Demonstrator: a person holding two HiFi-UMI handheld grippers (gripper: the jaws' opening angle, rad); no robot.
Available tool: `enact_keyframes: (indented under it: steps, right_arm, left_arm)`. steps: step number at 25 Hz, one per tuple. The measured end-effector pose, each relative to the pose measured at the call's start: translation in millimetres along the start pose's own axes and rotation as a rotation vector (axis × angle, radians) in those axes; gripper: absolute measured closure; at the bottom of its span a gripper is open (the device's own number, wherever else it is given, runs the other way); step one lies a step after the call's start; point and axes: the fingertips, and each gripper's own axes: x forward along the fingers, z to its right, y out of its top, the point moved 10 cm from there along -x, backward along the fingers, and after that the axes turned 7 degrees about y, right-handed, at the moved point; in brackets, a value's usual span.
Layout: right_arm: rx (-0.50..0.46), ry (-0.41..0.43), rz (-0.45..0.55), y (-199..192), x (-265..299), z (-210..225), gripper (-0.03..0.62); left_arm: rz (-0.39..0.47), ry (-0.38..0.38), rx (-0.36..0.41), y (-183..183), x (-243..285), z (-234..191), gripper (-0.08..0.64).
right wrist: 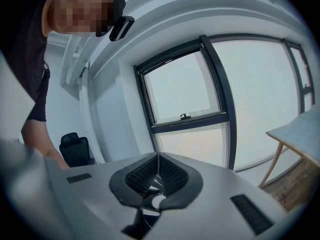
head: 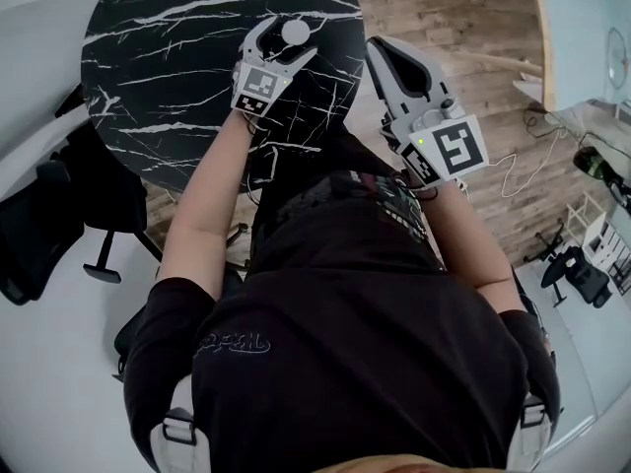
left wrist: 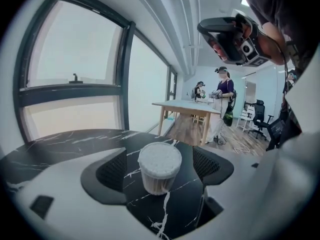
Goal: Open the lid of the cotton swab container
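Observation:
The cotton swab container (head: pixel 295 32) is a small clear round tub packed with white swabs, lid on. It stands upright on the black marble table (head: pixel 168 57), near its right side. My left gripper (head: pixel 289 40) is open around the container. In the left gripper view the container (left wrist: pixel 159 160) sits between the two black pads (left wrist: pixel 113 170) with a gap on each side. My right gripper (head: pixel 377 50) is shut on nothing, held above the table's right edge, right of the container. In the right gripper view its shut jaws (right wrist: pixel 158 167) point up at a window.
The round table's edge curves close to my body. Black office chairs (head: pixel 54 215) stand at the left on the pale floor. Wood flooring with a white cable (head: pixel 513 170) lies at the right. Beyond the table stand a wooden table (left wrist: pixel 187 106) and people (left wrist: pixel 223 91).

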Motion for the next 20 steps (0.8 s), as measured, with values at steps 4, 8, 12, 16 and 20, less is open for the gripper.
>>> enact_keyframes:
  steps: [4, 8, 12, 16, 20]
  right_arm:
    - [0.002, 0.0, -0.012, -1.0, -0.5, 4.9, 0.568]
    - [0.013, 0.008, -0.02, -3.1, 1.0, 5.8, 0.568]
    - [0.022, 0.017, -0.035, -8.0, 2.6, 6.6, 0.568]
    - [0.025, 0.025, -0.038, -10.5, 3.9, 7.1, 0.568]
    - [0.036, 0.026, -0.04, -13.3, 4.0, 7.6, 0.568]
  left_arm:
    - [-0.044, 0.013, -0.002, -15.8, 10.7, -0.2, 0.155]
    - [-0.073, 0.04, -0.005, -27.0, 16.0, -1.4, 0.155]
    - [-0.09, 0.061, 0.003, -31.2, 22.6, -0.5, 0.155]
    - [-0.112, 0.06, 0.019, -35.7, 26.5, 0.9, 0.156]
    - [-0.124, 0.067, 0.033, -35.5, 27.1, 1.6, 0.158]
